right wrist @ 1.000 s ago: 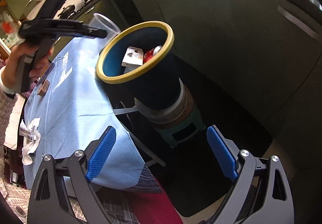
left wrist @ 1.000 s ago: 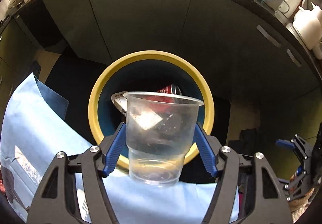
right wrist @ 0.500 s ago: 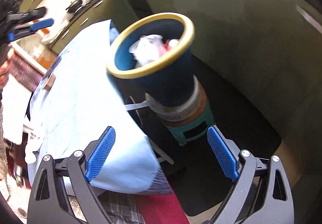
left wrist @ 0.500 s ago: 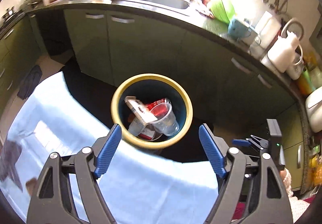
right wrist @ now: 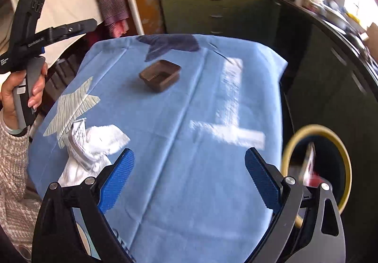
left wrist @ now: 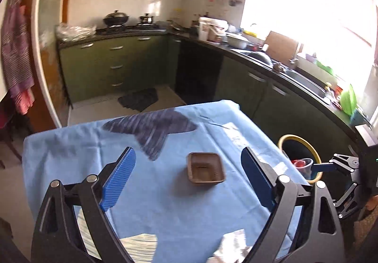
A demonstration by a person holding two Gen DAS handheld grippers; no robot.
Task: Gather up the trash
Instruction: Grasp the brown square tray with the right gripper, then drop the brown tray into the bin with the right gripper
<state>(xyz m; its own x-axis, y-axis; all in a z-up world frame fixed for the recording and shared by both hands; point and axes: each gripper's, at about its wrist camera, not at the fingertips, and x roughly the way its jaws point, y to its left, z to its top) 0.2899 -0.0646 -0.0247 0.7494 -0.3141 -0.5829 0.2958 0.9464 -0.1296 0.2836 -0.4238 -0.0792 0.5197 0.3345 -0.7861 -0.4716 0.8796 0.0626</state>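
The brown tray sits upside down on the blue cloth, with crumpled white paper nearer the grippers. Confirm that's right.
Not quite: the brown tray sits upright, its open side up, so its inside shows in both wrist views. The rest holds: it is on the blue cloth, and the crumpled white paper lies nearer the grippers, as the right wrist view shows.
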